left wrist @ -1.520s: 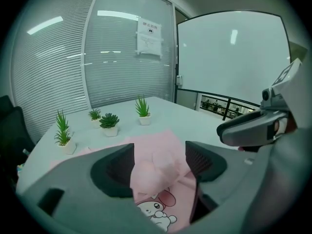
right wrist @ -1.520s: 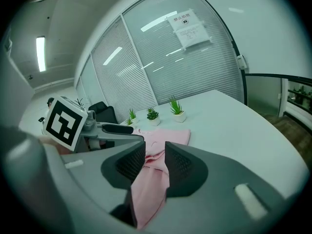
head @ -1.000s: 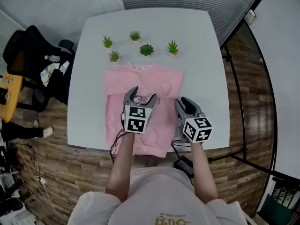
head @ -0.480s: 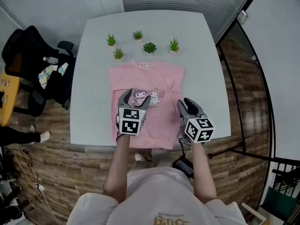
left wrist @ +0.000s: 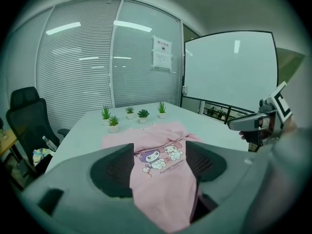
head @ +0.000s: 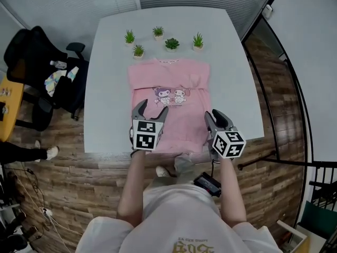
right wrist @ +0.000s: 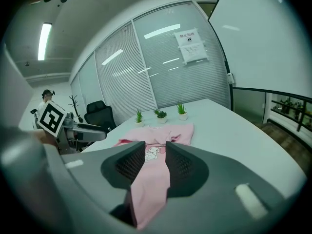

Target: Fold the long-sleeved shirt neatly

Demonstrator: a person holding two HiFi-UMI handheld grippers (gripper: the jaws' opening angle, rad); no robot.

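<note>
L gripper (head: 151, 109) & R gripper (head: 215, 116) are both clamping the pink long-sleeved shirt (head: 171, 83) at its 6 o'clock edge. The shirt's long axis is running 12–6, w/ the neck end lying at 12, equally far from both.

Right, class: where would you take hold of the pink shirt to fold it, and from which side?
Grip the bottom hem near its two corners, coming from the near edge of the table. The shirt lies flat with its collar toward the plants, and the hem reaches that edge, where the left gripper and right gripper hold it.
</note>
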